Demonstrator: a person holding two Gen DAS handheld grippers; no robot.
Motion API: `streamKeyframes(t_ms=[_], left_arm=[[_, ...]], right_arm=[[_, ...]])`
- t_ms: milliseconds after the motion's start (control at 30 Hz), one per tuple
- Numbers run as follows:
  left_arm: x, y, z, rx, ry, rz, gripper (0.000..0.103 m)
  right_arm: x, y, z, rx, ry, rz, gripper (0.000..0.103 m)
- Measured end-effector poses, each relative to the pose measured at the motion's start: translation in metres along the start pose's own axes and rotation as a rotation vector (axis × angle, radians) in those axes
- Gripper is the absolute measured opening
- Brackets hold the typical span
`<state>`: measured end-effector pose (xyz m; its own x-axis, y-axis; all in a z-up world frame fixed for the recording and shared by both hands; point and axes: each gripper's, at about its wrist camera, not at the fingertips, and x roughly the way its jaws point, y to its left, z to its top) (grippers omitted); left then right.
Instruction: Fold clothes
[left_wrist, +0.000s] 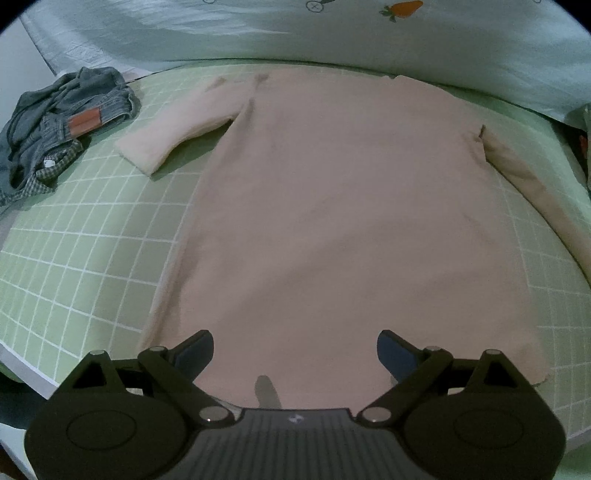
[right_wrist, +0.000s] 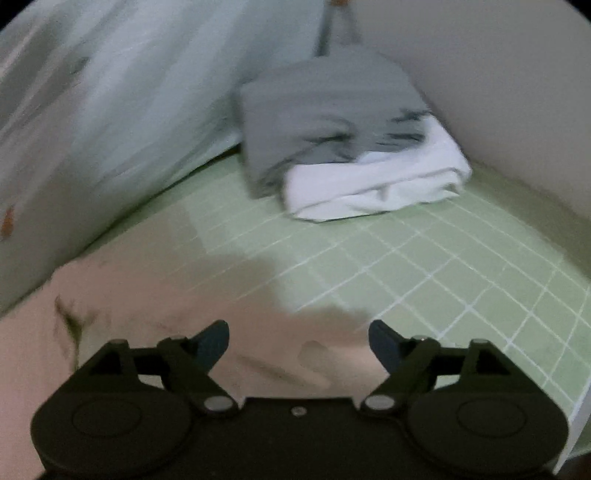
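A pale pink long-sleeved garment (left_wrist: 325, 206) lies flat on the green checked sheet (left_wrist: 85, 236), neck end far, hem near. Its left sleeve (left_wrist: 173, 129) angles out to the left; its right sleeve (left_wrist: 532, 188) runs down the right side. My left gripper (left_wrist: 295, 354) is open and empty, just above the hem. In the right wrist view, which is blurred, my right gripper (right_wrist: 299, 343) is open and empty above a part of the pink garment (right_wrist: 155, 295), near its edge on the sheet (right_wrist: 443, 280).
A crumpled pile of denim clothes (left_wrist: 62, 125) lies at the far left of the bed. A folded grey garment (right_wrist: 325, 110) and a folded white one (right_wrist: 380, 181) are stacked in the far corner. A pale blue duvet (left_wrist: 332, 33) lies along the far side. A wall (right_wrist: 498, 92) is to the right.
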<state>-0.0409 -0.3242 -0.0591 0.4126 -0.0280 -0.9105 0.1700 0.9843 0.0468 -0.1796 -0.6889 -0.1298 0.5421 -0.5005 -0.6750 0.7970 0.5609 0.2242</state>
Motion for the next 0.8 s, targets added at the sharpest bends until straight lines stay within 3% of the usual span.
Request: streamKeyframes(t_ms=[100, 167, 233, 267, 333, 467, 533, 600, 633, 700, 733, 767, 800], left_arm=[[0.001, 0.001, 0.001, -0.013, -0.001, 0.003, 0.095], [0.001, 0.002, 0.002, -0.023, -0.001, 0.007, 0.095], [0.000, 0.003, 0.003, -0.028, -0.004, 0.010, 0.095], [0.000, 0.003, 0.004, -0.029, -0.006, 0.010, 0.095], [0.000, 0.003, 0.006, -0.028, -0.008, 0.006, 0.095], [0.000, 0.003, 0.009, -0.017, -0.017, 0.001, 0.095], [0.000, 0.003, 0.009, -0.018, -0.020, 0.000, 0.095], [0.001, 0.004, 0.010, -0.023, -0.019, -0.002, 0.095], [0.003, 0.004, 0.010, -0.028, -0.014, -0.005, 0.095], [0.005, 0.004, 0.010, -0.034, -0.005, -0.013, 0.095], [0.005, 0.004, 0.011, -0.032, -0.004, -0.014, 0.095], [0.004, 0.003, 0.012, -0.029, -0.008, -0.014, 0.095], [0.002, 0.003, 0.012, -0.025, -0.018, -0.013, 0.095]], right_arm=[[0.018, -0.011, 0.004, -0.007, 0.057, -0.050, 0.083], [0.026, -0.015, -0.001, -0.033, 0.100, -0.057, 0.077], [0.026, -0.014, -0.005, -0.067, 0.112, -0.043, 0.063], [0.025, -0.012, -0.006, -0.093, 0.123, -0.027, 0.050], [0.026, -0.006, -0.007, -0.192, 0.139, 0.020, 0.005], [-0.002, 0.004, 0.011, -0.312, -0.004, 0.069, 0.004], [-0.030, 0.006, 0.027, -0.327, -0.159, 0.072, 0.004], [-0.040, 0.003, 0.035, -0.308, -0.244, 0.046, 0.006], [-0.031, 0.001, 0.035, -0.307, -0.233, 0.007, 0.013], [0.006, -0.002, 0.026, -0.334, -0.088, -0.110, 0.031], [0.021, -0.004, 0.021, -0.338, -0.013, -0.175, 0.031], [0.027, -0.006, 0.017, -0.329, 0.018, -0.203, 0.031], [0.024, -0.006, 0.014, -0.307, 0.004, -0.190, 0.037]])
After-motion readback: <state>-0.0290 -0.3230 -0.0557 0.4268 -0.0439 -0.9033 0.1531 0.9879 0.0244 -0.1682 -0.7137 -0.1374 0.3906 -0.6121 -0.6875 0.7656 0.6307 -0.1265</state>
